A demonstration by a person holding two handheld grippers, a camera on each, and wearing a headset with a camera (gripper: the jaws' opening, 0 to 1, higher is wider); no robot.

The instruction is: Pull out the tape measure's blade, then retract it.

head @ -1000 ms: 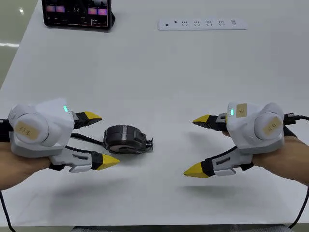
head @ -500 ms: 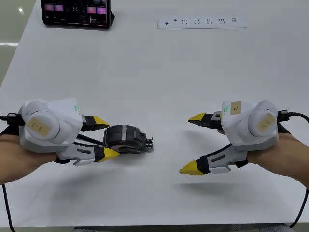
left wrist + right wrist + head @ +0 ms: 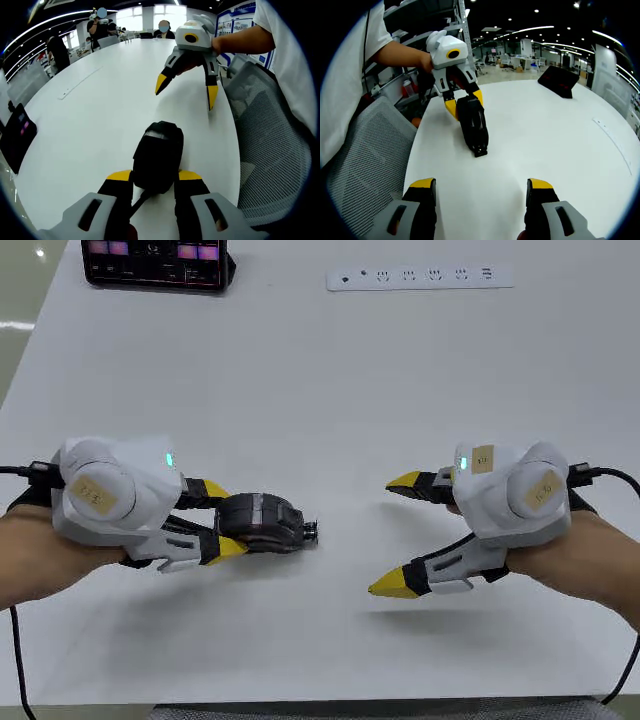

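Observation:
A dark grey tape measure (image 3: 262, 523) lies on the white table (image 3: 320, 390), its blade tip pointing toward the right gripper. My left gripper (image 3: 222, 518) is shut on the tape measure's rear, one yellow fingertip on each side; in the left gripper view the tape measure (image 3: 159, 155) sits pinched inside the left gripper (image 3: 155, 176). My right gripper (image 3: 396, 534) hovers to the right of it, open wide and holding nothing, a short gap away from the blade tip. The right gripper view looks past the open right gripper (image 3: 481, 183) at the tape measure (image 3: 472, 122) and the left gripper (image 3: 464, 103).
A white power strip (image 3: 420, 278) lies at the table's far edge, and a dark device with a lit screen (image 3: 158, 262) stands at the far left. A grey mesh chair (image 3: 265, 150) is at the near edge of the table.
The left gripper has moved right and narrowed from wide open until its fingertips press on the tape measure. The right gripper has drifted slightly left and stayed open.

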